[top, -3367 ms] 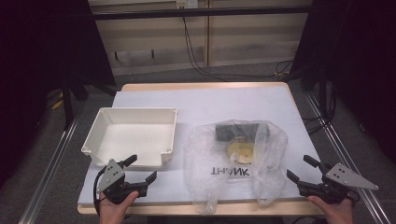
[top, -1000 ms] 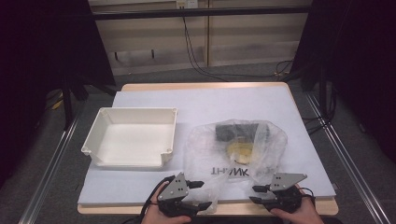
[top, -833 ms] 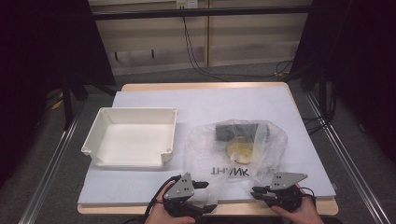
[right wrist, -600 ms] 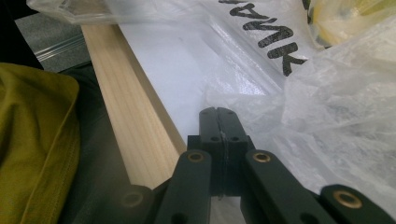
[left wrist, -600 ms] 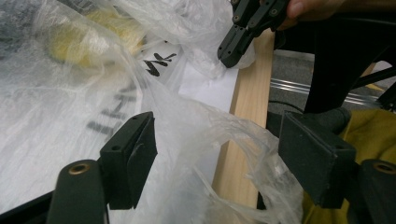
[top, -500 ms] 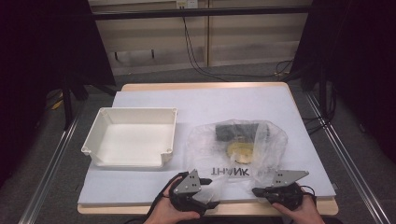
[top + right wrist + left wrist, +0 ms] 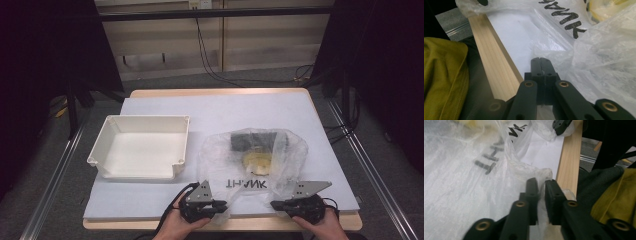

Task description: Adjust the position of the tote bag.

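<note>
High view, table: a wooden table (image 7: 320, 222) under a white sheet (image 7: 225, 110), dark floor around it
High view, tray: a white plastic tray (image 7: 139, 148) sits on the left half of the sheet, well apart from the grippers
High view, bag: a clear plastic bag (image 7: 252, 160) printed with dark letters lies right of the tray; a dark block (image 7: 252, 140) and a pale yellow round thing (image 7: 257, 161) show through it
High view, left gripper: the left gripper (image 7: 220, 205) is at the near edge of the table, its tips at the bag's near left corner, held by the left hand (image 7: 180, 225)
High view, right gripper: the right gripper (image 7: 278, 205) is at the near edge by the bag's near right corner, held by the right hand (image 7: 320, 225)
Left gripper view, jaws: the left gripper (image 7: 542, 185) has a narrow gap between its jaws, with a fold of the bag (image 7: 469, 182) film running into that gap; whether it is pinched firmly I cannot tell
Left gripper view, surroundings: the wooden table edge (image 7: 569, 162) runs just beside the jaws, with dark and yellow cloth (image 7: 616, 195) beyond it
Right gripper view, jaws: the right gripper (image 7: 541, 61) has its jaws pressed together, tips at the edge of the bag (image 7: 599, 50); whether film is caught between them I cannot tell
Right gripper view, surroundings: the table edge (image 7: 491, 50) lies left of the jaws, yellow cloth (image 7: 441, 75) past it
</note>
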Demonstrator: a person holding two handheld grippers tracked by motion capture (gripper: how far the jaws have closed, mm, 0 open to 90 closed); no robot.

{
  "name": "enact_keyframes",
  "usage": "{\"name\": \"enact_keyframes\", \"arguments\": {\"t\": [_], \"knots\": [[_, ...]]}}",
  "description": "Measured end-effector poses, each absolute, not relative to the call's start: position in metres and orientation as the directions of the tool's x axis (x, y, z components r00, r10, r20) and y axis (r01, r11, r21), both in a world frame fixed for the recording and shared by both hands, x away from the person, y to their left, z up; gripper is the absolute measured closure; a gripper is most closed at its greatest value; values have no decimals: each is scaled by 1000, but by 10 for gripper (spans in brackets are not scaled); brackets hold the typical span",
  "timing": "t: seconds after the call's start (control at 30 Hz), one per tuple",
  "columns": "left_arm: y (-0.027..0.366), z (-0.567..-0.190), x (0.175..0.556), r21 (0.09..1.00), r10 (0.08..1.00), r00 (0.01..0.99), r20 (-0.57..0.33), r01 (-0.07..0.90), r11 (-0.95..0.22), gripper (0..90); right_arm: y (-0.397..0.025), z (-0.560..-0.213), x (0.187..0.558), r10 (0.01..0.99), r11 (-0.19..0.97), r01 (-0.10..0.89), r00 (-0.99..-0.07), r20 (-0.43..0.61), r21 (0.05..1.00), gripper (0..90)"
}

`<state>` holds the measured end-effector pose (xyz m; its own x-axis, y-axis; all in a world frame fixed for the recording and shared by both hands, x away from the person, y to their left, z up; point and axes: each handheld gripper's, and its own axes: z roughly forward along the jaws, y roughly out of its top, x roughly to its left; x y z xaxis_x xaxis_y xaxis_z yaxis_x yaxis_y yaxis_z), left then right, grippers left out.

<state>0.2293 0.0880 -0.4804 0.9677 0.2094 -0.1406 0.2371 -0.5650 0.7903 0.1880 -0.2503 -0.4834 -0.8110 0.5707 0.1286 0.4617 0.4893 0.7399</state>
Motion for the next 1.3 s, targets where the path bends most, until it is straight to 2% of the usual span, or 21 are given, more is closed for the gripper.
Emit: {"name": "enact_keyframes", "arguments": {"t": [0.37, 0.9, 1.3], "knots": [[94, -472, 230, 822, 201, 961, -190, 268, -502, 900, -256, -480, 187, 559, 454, 450, -816, 147, 769, 900], [108, -452, 227, 869, 224, 963, -150, 236, -434, 900, -266, -459, 184, 544, 374, 393, -827, 145, 840, 900], [121, -432, 235, 900, 270, 954, -129, 227, -372, 900, -275, -437, 188, 584, 319, 347, -805, 105, 882, 900]]}}
